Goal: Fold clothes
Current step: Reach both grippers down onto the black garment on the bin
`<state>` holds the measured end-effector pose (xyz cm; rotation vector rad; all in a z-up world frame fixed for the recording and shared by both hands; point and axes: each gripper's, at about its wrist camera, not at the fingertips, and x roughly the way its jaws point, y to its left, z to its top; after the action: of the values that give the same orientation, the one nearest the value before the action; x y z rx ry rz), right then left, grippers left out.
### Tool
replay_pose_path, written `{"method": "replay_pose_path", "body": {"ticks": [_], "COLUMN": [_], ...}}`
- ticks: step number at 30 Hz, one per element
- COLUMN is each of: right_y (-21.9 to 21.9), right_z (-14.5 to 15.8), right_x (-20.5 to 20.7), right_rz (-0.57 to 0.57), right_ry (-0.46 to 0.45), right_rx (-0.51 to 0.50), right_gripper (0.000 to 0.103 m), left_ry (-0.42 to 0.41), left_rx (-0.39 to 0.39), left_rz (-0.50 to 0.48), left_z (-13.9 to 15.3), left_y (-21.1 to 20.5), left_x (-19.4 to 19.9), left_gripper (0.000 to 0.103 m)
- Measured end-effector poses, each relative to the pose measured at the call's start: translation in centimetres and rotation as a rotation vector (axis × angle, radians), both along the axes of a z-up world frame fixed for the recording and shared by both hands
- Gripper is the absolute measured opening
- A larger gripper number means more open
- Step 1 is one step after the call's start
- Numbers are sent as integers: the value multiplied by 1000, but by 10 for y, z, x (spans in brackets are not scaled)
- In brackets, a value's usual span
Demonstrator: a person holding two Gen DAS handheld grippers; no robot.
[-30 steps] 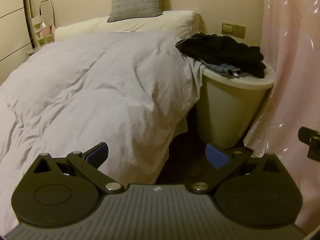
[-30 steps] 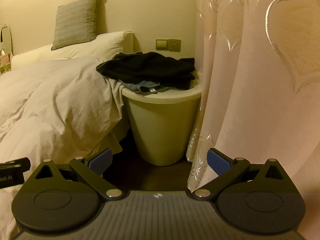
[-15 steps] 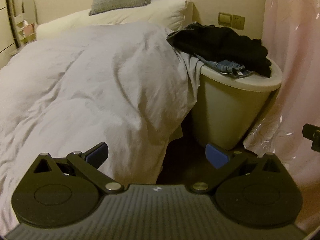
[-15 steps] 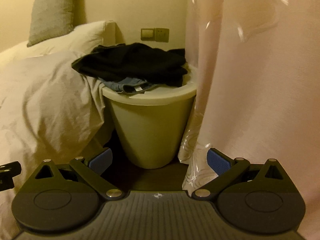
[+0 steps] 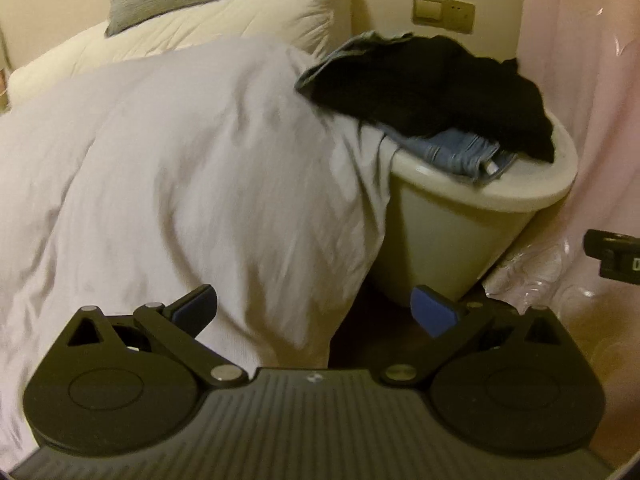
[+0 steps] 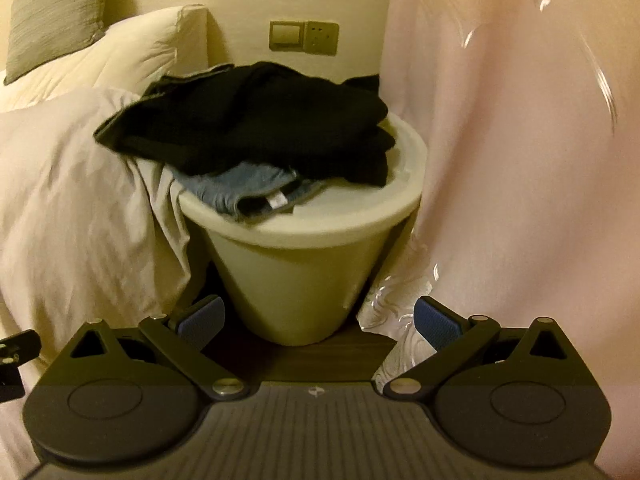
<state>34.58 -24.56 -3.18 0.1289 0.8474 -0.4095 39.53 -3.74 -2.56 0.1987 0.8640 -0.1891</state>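
A black garment (image 5: 432, 92) (image 6: 256, 120) lies crumpled on a round cream bedside stand (image 5: 520, 188) (image 6: 344, 224), over a blue denim piece (image 5: 460, 152) (image 6: 244, 184). Part of the black garment hangs onto the duvet. My left gripper (image 5: 316, 312) is open and empty, low in front of the bed's edge, short of the stand. My right gripper (image 6: 318, 320) is open and empty, low in front of the stand's base. The right gripper's body shows at the right edge of the left wrist view (image 5: 616, 256).
A bed with a pale crumpled duvet (image 5: 180, 168) (image 6: 72, 200) fills the left. White pillows (image 5: 224, 20) and a grey cushion (image 6: 52, 12) lean at the headboard. A pink curtain (image 5: 592, 100) (image 6: 520, 160) hangs right of the stand. A wall switch (image 6: 304, 36) sits behind.
Both grippers have moved forward and closer to the stand with the clothes, which now looks larger. Both stay open and empty.
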Motion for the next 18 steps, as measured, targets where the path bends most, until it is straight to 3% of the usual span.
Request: {"method": "replay_pose_path", "body": {"ticks": [7, 13, 18], "right_y": [-11, -13, -13], "right_z": [74, 143, 182], "right_x": [29, 34, 28], "right_rz": [-19, -17, -35], "right_ry": [40, 13, -39], "right_rx": [25, 43, 33], "right_gripper": [103, 103, 103], "left_ry": [28, 36, 2], "left_rx": [-14, -33, -12], "left_rz": [-59, -101, -138], "left_z": [81, 147, 178], "left_y": [-23, -27, -26], "left_x": [33, 47, 45], "left_gripper": [102, 102, 102]}}
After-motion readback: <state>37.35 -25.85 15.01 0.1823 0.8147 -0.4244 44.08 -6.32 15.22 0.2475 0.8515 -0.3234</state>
